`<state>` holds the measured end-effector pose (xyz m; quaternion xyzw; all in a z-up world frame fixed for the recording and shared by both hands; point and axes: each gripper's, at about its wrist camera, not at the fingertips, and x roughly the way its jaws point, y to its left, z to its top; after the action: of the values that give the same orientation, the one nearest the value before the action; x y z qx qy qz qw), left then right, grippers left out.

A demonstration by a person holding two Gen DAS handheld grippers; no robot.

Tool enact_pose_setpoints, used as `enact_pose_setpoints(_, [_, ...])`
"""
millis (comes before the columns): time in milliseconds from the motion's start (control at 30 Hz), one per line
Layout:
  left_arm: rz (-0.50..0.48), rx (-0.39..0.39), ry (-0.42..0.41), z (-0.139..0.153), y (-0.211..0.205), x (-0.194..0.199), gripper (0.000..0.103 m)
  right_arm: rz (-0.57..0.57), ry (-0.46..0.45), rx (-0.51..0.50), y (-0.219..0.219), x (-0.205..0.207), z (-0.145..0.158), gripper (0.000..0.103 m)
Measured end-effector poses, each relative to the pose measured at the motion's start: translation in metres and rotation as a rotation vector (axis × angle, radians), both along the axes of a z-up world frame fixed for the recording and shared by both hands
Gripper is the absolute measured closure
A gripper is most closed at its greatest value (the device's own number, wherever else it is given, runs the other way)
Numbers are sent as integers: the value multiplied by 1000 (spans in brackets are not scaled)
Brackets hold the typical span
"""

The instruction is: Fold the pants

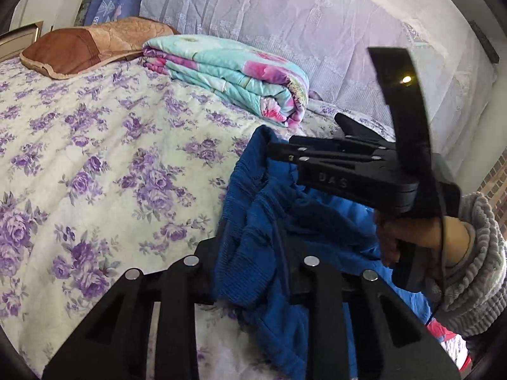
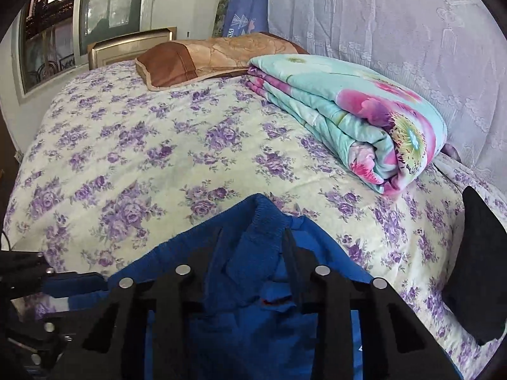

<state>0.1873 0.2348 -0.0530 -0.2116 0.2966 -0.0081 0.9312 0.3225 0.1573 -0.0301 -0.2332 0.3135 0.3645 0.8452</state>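
Purple-flowered bedspread [image 2: 158, 145] is lying under the blue pants [image 2: 253, 323], bunched at the bed's near edge. I am pinching their ribbed waistband in my right tongs [image 2: 253, 243], and my left tongs [image 1: 250, 237] are gripping bunched cloth alongside.

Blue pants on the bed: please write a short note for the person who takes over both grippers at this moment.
Left gripper: shut on the blue pants, bunched waistband cloth between its fingers.
Right gripper: shut on the ribbed waistband of the same pants, close beside the left one.
Pants: gathered and crumpled at the near edge of the flowered bedspread, not laid flat. The folded quilt and the brown pillow lie farther back, clear of the work.
Done: both ends of the waistband gripped.
Left: spread the pants flat on the bedspread, then fold them; no fold is visible yet.
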Motion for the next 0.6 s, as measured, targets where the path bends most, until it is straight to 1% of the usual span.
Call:
enact_pose_setpoints(33, [-4, 3, -1, 0, -1, 0, 78, 0, 15, 7, -1, 4, -2, 68])
enact_pose_setpoints(133, [-24, 11, 38, -3, -4, 8, 78, 7, 90, 34, 0, 15, -9, 68])
enact_pose_setpoints(200, [-38, 17, 49, -4, -6, 10, 78, 21, 103, 51, 3, 17, -10, 73])
enact_pose_setpoints(233, [-42, 19, 55, -4, -6, 12, 78, 25, 106, 60, 4, 18, -10, 79])
enact_pose_setpoints(300, [-45, 6, 63, -6, -4, 13, 81, 21, 125, 94, 7, 22, -8, 103])
enact_pose_setpoints(400, [-46, -46, 84, -11, 4, 16, 84, -9, 156, 158, 13, 38, 1, 103])
enact_pose_setpoints(467, [-47, -61, 87, -11, 6, 17, 84, -24, 168, 187, 19, 47, 3, 103])
enact_pose_setpoints(500, [-48, -63, 83, -11, 6, 16, 85, -22, 185, 208, 20, 50, 5, 103])
enact_pose_setpoints(533, [-47, -65, 79, -11, 6, 16, 85, -11, 229, 224, 20, 51, 6, 103])
enact_pose_setpoints(567, [-48, -66, 79, -11, 7, 16, 85, 4, 270, 223, 18, 49, 5, 101])
enact_pose_setpoints(600, [-49, -63, 80, -11, 6, 16, 85, 16, 262, 199, 16, 42, 5, 100])
